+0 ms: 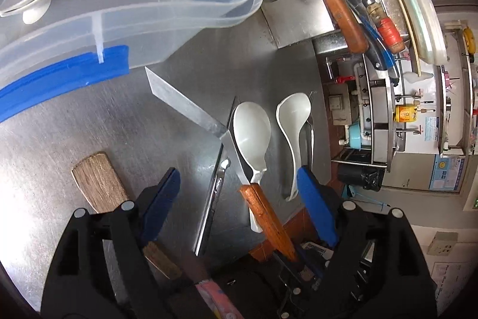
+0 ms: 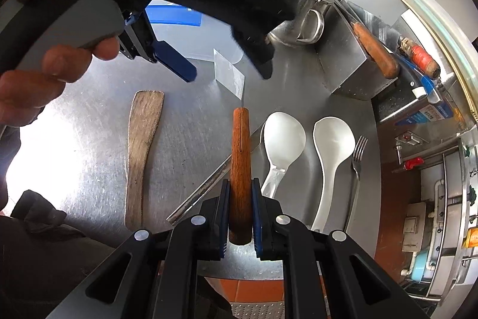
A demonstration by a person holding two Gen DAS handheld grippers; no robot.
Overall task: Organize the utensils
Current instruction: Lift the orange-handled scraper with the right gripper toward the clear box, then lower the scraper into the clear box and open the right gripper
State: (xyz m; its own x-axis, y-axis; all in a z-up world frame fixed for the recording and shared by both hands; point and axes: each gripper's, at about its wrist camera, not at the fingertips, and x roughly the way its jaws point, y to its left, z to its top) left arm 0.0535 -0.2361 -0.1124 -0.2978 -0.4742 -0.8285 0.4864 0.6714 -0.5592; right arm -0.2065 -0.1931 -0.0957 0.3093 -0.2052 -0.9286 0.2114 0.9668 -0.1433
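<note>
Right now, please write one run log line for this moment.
right claw: shut on knife handle | left claw: open, empty | wooden spatula, two white spoons, fork: on counter

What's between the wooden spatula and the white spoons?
The knife, shut in the right gripper, and a long metal utensil lying diagonally under it; right wrist view.

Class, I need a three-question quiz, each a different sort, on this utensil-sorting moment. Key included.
1. True or false: the right gripper is shut on the cleaver's wooden handle.
2. How many white rice spoons lie on the steel counter?
3. The wooden spatula is: A) gripped, B) lying free, C) in the knife block.

Key: 1 true; 2 two; 3 B.
</note>
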